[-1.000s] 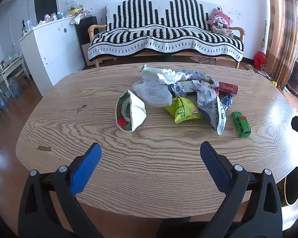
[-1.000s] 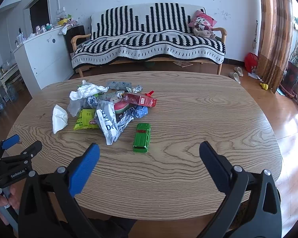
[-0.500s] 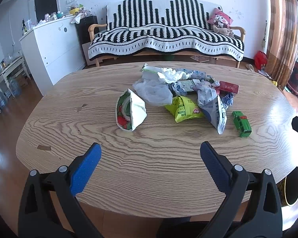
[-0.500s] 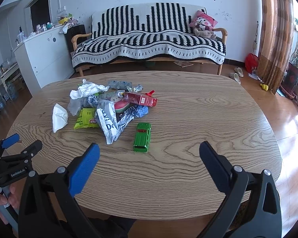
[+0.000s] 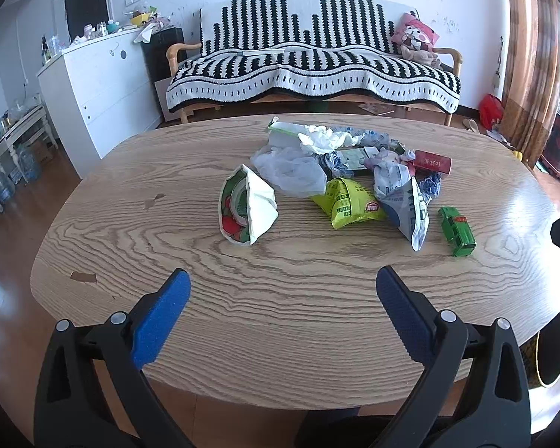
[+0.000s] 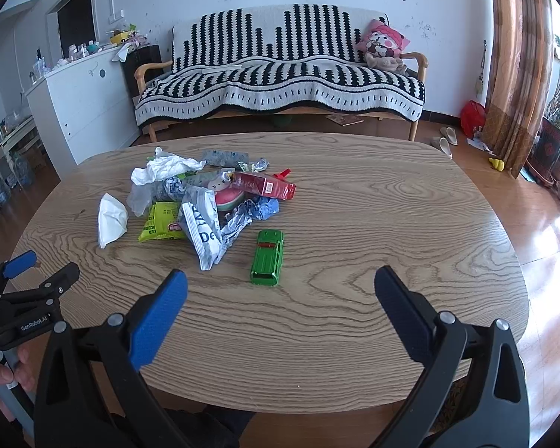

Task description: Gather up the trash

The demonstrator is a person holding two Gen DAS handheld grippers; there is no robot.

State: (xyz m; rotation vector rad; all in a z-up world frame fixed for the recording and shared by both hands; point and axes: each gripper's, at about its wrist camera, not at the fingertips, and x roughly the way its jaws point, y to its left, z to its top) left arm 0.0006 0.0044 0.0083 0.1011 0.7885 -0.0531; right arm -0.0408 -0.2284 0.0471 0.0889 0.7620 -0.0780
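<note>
A pile of trash lies on the oval wooden table (image 5: pixel 280 336): a white folded wrapper (image 5: pixel 248 205), a yellow-green snack bag (image 5: pixel 349 203), a clear plastic bag (image 5: pixel 291 168), crumpled white paper (image 5: pixel 321 138), a silver-blue wrapper (image 5: pixel 403 201) and a red box (image 5: pixel 431 162). The pile also shows in the right wrist view, with the white wrapper (image 6: pixel 110 218), the yellow-green bag (image 6: pixel 162 222) and the red box (image 6: pixel 265 186). My left gripper (image 5: pixel 282 298) is open and empty over the table's near edge. My right gripper (image 6: pixel 280 296) is open and empty, near the green toy car (image 6: pixel 267 257).
The green toy car (image 5: pixel 457 226) sits right of the pile. A round dark bin (image 5: pixel 550 351) stands beside the table's near right edge. A striped sofa (image 5: pixel 310 63) and a white cabinet (image 5: pixel 93 86) stand behind the table.
Both views have shifted very slightly; nothing on the table has moved and both grippers stay open.
</note>
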